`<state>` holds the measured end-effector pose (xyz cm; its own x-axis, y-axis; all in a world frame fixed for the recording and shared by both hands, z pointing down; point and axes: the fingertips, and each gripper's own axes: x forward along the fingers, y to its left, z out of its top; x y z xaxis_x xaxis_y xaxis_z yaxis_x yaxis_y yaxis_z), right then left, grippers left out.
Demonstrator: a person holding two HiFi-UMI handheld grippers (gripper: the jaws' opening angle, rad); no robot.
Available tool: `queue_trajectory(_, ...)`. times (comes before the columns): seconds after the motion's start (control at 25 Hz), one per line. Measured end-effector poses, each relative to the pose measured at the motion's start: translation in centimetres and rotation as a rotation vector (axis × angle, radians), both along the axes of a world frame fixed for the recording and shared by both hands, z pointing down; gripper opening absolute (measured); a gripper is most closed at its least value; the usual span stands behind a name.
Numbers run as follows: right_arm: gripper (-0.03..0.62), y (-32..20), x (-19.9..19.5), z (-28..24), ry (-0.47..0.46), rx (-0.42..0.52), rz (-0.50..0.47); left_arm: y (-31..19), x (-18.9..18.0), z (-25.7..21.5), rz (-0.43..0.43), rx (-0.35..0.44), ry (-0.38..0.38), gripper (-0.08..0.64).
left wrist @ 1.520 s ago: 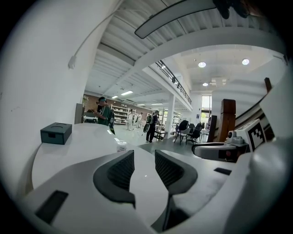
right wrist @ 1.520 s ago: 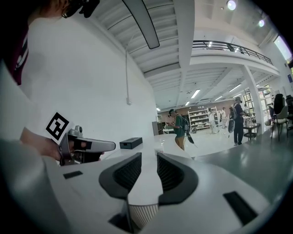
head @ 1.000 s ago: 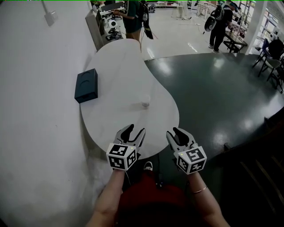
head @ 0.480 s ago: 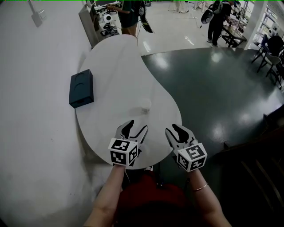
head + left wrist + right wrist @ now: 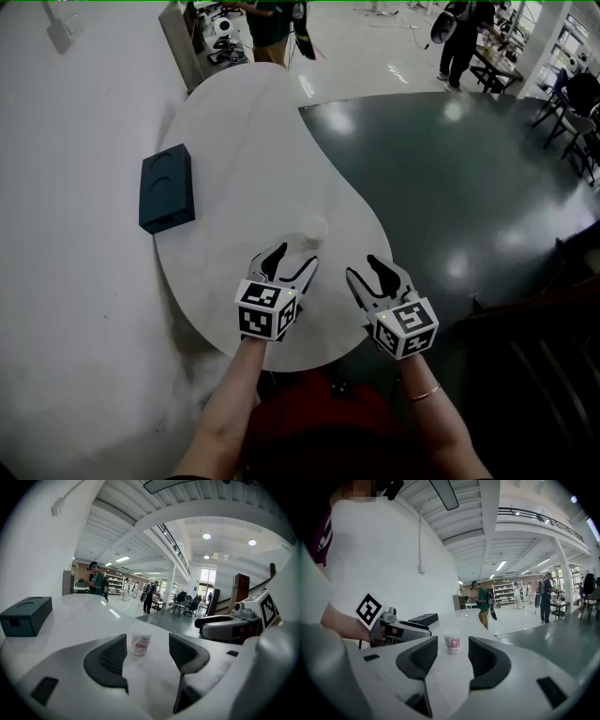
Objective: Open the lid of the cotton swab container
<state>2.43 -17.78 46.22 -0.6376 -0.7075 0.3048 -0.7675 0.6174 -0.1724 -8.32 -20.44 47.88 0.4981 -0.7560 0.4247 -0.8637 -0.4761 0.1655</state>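
The cotton swab container is a small clear tub with a pale lid and a pink label, upright on the white table near its right edge. It also shows ahead between the jaws as the container and the container. My left gripper is open just short of it, to its lower left. My right gripper is open to its lower right. Both pairs of jaws have just been opening, with nothing between them.
A dark blue box lies at the table's left side by the white wall. Dark glossy floor lies beyond the table's right edge. People stand far off in the room behind the table.
Both grippers have moved forward over the table towards the container, and their jaws stand wider than before. The container has not moved.
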Motion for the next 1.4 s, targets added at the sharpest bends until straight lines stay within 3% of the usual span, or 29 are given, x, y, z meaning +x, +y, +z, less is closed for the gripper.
queue_trajectory(0.84, 0.195, -4.1, -1.2, 3.4, 0.074, -0.097, -0.024, -5.3, 2.4, 5.7, 0.226, -0.063, -0.184, 0.290)
queue_trajectory(1.12, 0.195, -4.9, -0.7, 3.8, 0.082, -0.112, -0.012, -5.9, 3.5, 6.7, 0.254, -0.074, -0.184, 0.290)
queue_trajectory(1.4, 0.195, -5.0, -0.2, 4.0, 0.091, -0.115, -0.008, -6.6, 3.2, 7.3, 0.218, -0.062, -0.243, 0.288)
